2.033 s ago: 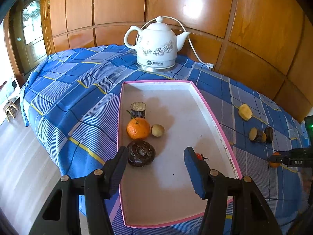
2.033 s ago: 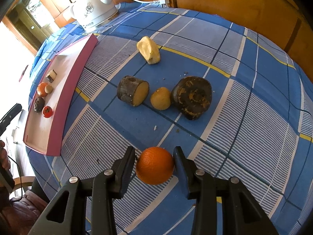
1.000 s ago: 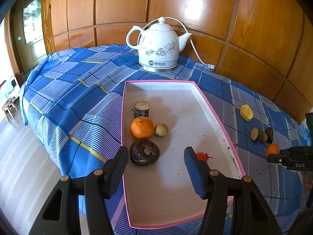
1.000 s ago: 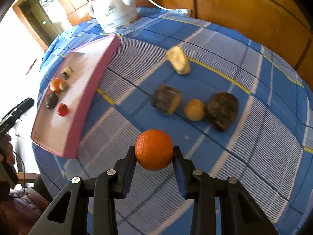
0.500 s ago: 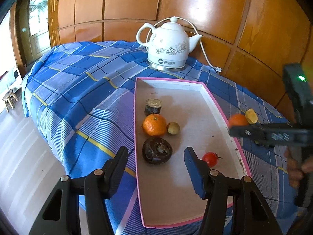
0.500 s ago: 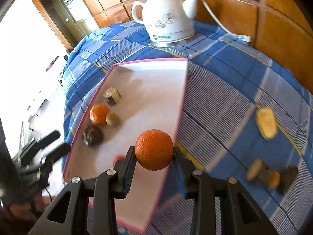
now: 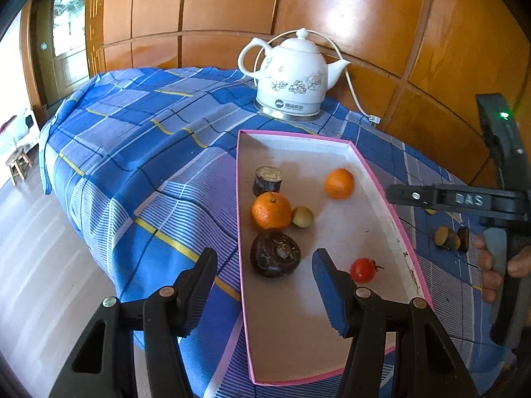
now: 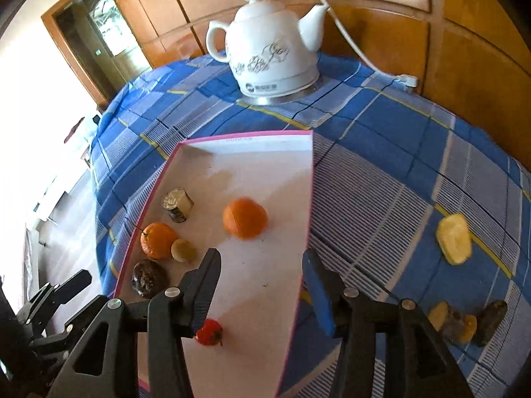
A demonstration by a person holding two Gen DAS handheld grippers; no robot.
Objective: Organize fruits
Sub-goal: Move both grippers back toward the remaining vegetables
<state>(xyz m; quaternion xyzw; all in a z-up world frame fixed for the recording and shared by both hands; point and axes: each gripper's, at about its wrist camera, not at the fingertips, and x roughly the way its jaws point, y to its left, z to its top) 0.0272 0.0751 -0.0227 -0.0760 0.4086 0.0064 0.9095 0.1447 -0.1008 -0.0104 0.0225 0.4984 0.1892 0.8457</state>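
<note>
A pink-rimmed tray [image 7: 381, 185] [image 8: 310, 199] lies on the blue plaid tablecloth. In it lie a loose orange [image 7: 339, 183] [image 8: 245, 218], a second orange with a stem [image 7: 270, 210] [image 8: 156, 240], a small yellow-green fruit [image 7: 302, 216] [image 8: 182, 249], a dark round fruit [image 7: 275, 258] [image 8: 146, 278], a brown cut stub [image 7: 267, 180] [image 8: 178, 204] and a red tomato [image 7: 363, 270] [image 8: 209, 331]. My left gripper [image 7: 264, 287] is open and empty over the tray's near left corner. My right gripper [image 8: 260, 287] is open and empty above the tray's right rim.
A white ceramic kettle [image 7: 292, 76] [image 8: 270, 53] with a cord stands beyond the tray. On the cloth to the right lie a yellow piece [image 8: 454, 238] and a cluster of brown and dark pieces [image 8: 464, 323] [image 7: 451, 237]. The table edge drops to the floor at the left.
My right gripper carried the orange from the cloth over the tray and opened. The orange now lies in the tray. My left gripper stayed open and shifted a little left.
</note>
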